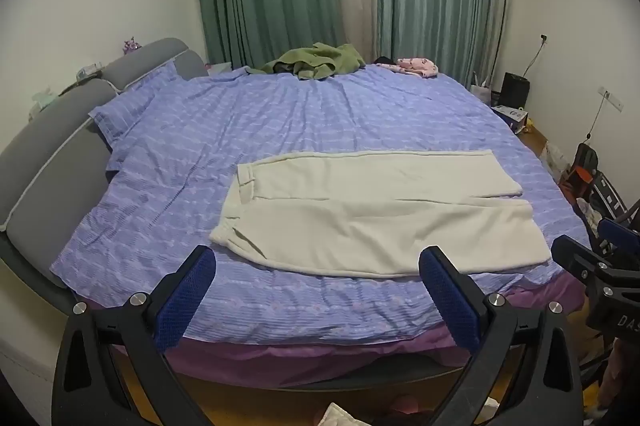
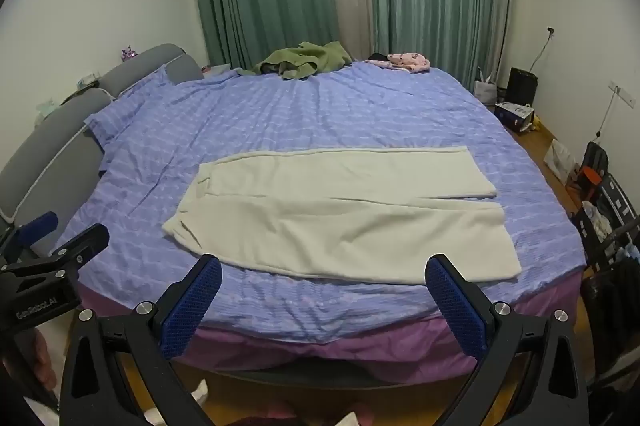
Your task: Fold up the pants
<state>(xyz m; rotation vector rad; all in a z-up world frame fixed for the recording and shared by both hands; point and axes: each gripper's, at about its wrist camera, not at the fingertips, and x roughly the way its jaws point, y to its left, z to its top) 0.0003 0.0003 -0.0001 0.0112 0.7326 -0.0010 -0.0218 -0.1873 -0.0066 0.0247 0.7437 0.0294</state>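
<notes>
While both grippers' fingers are hanging wide open and empty, the pants [image 1: 372, 214] are lying crosswise just ahead, waistband toward the left gripper [image 1: 316, 266], hems toward the right gripper [image 2: 324, 274].

Pants [image 1: 372, 210] flat on bed [image 1: 280, 122]

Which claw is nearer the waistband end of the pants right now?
Left. The left claw, open, hangs off the bed's near edge toward the waistband side. The right claw, also open, sits further toward the leg cuffs.
</notes>
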